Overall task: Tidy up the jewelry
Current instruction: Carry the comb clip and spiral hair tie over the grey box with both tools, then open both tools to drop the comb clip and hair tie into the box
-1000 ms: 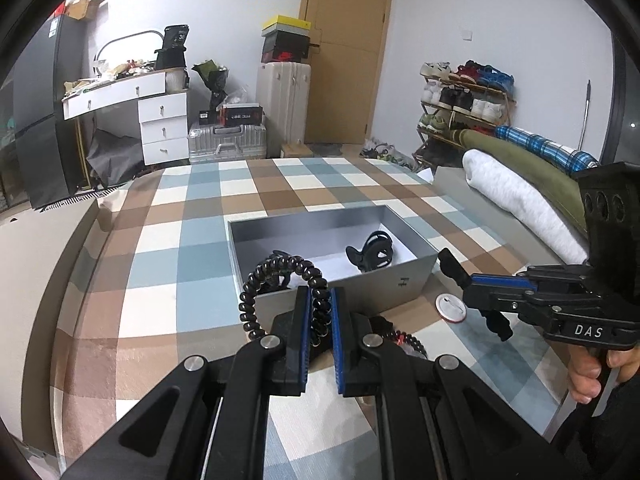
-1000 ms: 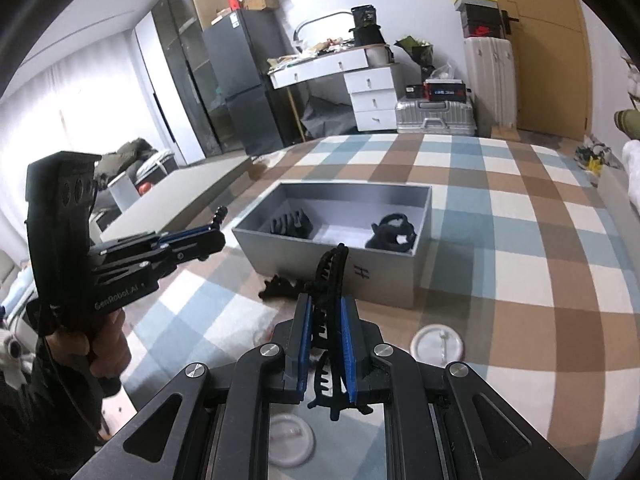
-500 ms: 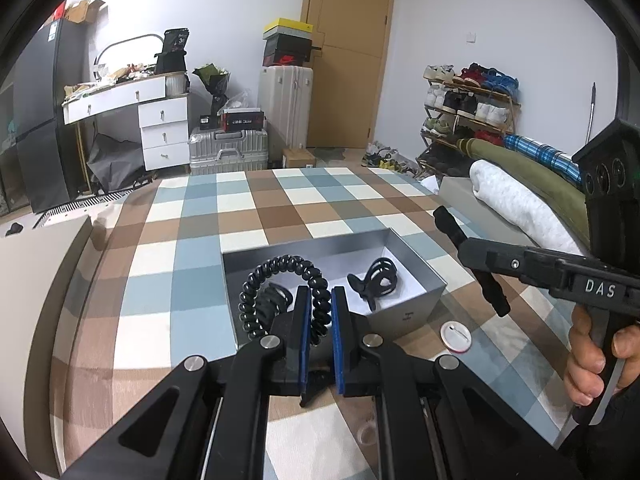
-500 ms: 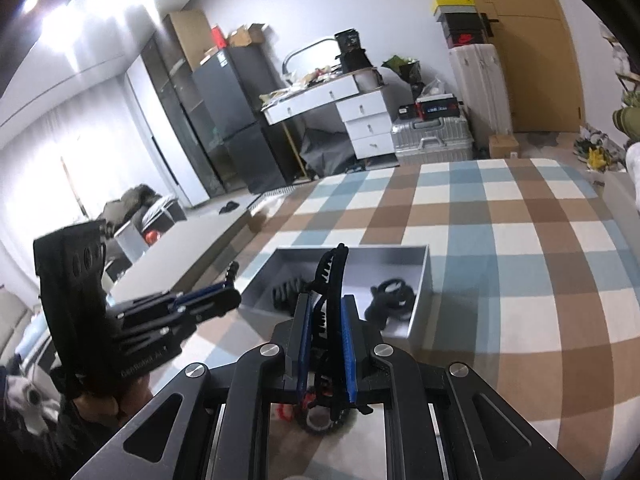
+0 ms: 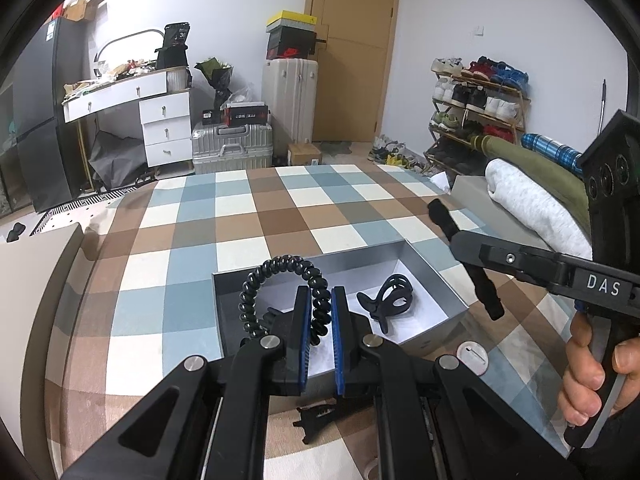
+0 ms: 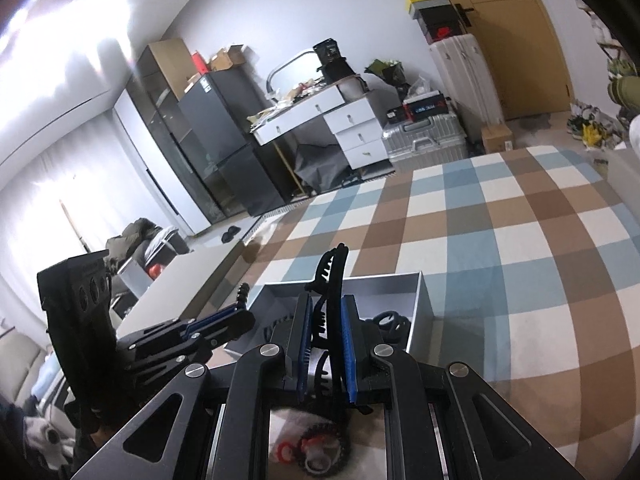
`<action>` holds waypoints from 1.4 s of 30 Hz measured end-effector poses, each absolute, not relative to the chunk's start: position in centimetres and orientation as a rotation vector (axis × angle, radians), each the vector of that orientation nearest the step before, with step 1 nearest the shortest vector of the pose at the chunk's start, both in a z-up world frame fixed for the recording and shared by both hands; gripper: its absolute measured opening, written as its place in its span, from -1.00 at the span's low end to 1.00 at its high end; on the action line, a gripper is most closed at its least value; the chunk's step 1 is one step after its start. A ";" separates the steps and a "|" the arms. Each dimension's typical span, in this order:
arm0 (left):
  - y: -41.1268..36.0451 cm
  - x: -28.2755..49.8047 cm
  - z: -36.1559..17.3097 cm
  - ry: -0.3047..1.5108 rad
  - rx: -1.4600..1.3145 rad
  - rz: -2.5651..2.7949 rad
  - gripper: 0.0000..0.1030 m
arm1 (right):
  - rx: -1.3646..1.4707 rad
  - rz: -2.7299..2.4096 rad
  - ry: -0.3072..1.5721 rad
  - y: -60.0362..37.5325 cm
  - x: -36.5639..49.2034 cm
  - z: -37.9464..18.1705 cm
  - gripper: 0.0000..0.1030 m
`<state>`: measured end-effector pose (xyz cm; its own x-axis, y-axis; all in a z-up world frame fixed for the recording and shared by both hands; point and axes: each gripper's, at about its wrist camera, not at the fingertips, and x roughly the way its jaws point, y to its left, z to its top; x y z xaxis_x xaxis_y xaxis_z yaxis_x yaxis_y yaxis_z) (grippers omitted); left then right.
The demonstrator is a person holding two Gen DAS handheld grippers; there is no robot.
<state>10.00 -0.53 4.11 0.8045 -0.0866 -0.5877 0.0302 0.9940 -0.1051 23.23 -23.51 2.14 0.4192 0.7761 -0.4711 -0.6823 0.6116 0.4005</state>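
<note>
My left gripper is shut on a black coiled hair tie and holds it above the near part of the grey box. A black claw clip lies inside the box. My right gripper is shut on a black toothed hair clip, raised over the box. The right gripper also shows in the left wrist view, with the clip sticking out. The left gripper shows in the right wrist view.
The box sits on a checked blue, brown and white cloth. A round white badge and a small black piece lie on the cloth in front of the box. More small items lie below my right gripper. Folded bedding is at right.
Both grippers have risen with their items and moved over the box. The right wrist view has tilted upward, showing more of the room.
</note>
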 end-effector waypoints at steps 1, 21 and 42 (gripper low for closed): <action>-0.6 10.1 4.0 0.638 -0.094 -0.061 -0.90 | 0.153 0.918 0.676 -23.4 23.3 2.1 -0.74; -1.3 12.3 2.4 0.698 -0.105 -0.041 -0.90 | 0.186 0.880 0.791 -21.0 25.9 0.0 -0.74; -1.8 9.9 3.6 0.688 -0.100 -0.048 0.37 | 0.094 0.846 0.761 -22.9 23.5 1.0 0.15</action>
